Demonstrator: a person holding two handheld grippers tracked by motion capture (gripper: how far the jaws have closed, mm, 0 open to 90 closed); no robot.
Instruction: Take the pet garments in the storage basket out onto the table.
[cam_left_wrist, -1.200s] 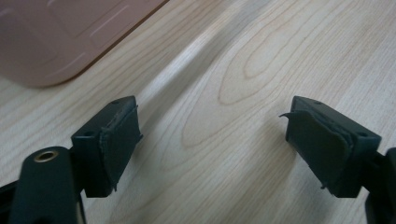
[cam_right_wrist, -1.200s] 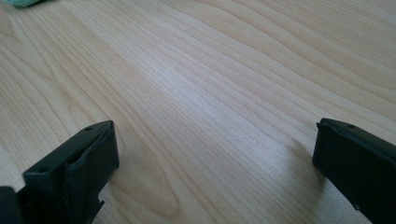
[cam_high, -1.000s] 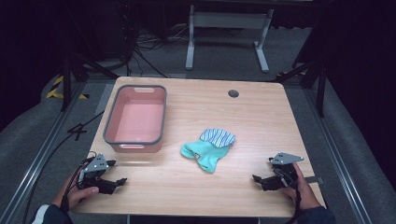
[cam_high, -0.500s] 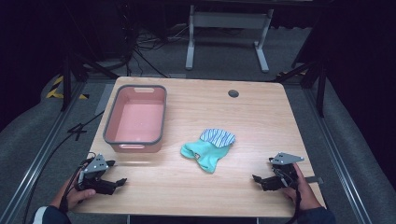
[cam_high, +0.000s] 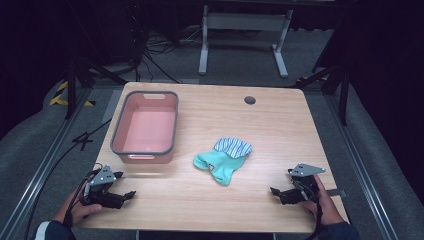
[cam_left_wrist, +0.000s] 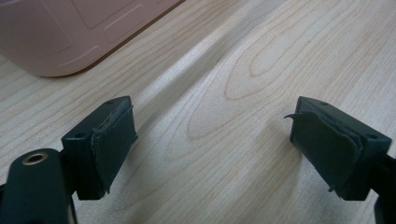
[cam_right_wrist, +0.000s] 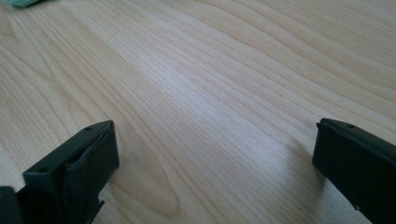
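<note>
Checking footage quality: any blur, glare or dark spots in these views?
High view: table evenly lit, surroundings nearly black, socks sharp. Left gripper view: soft sheen streak on the wood, pink bin slightly soft. Right gripper view: near tongs blurred, faint glare mid-table.

Nothing has changed: both hands and socks lie unmoved.

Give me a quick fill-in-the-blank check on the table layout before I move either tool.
1. The pink bin holds ____ items.
2. The teal sock lies partly on top of a ____ sock.
3. The left tool and the right tool both have their jaws ____.
4. The bin stands nearer the ____ tool.

Missing words: no; striped; open; left
</note>
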